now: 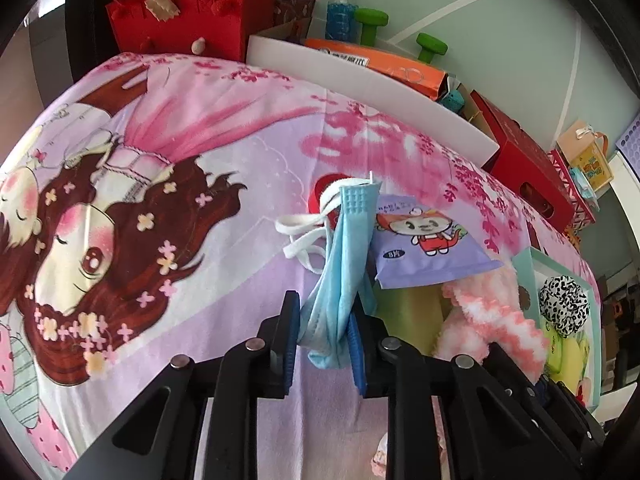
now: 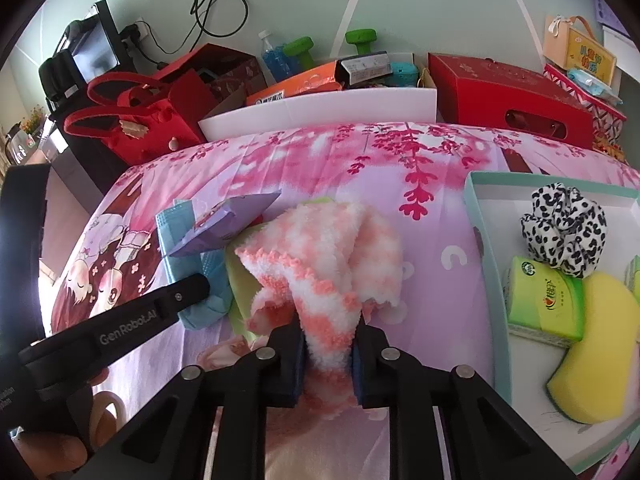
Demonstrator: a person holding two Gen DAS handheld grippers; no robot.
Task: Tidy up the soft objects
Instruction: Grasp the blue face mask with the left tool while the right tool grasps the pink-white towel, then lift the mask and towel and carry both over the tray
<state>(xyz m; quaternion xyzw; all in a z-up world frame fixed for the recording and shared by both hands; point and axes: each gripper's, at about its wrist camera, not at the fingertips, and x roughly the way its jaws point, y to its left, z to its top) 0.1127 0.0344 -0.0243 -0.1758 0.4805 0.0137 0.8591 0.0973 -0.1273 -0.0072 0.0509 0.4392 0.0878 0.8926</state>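
Note:
My left gripper (image 1: pixel 326 320) is shut on a blue face mask (image 1: pixel 344 264) with white ear loops, held above the pink cartoon bedsheet (image 1: pixel 180 160). A purple wipes packet (image 1: pixel 424 240) lies just right of the mask. My right gripper (image 2: pixel 328 344) is shut on a fluffy pink and white cloth (image 2: pixel 328 256), which also shows in the left wrist view (image 1: pixel 484 312). The mask (image 2: pixel 176 236) and packet (image 2: pixel 224 220) lie left of the cloth, with the left gripper's black body (image 2: pixel 120 328) over them. A yellow-green cloth (image 2: pixel 236 276) peeks out beneath.
A teal-rimmed box (image 2: pixel 480 216) at the right holds a black and white scrunchie (image 2: pixel 564 228), a green tissue pack (image 2: pixel 544 304) and a yellow sponge (image 2: pixel 596 348). Behind the sheet stand a white bin (image 2: pixel 320 112), red boxes (image 2: pixel 508 96) and a red felt bag (image 2: pixel 140 120).

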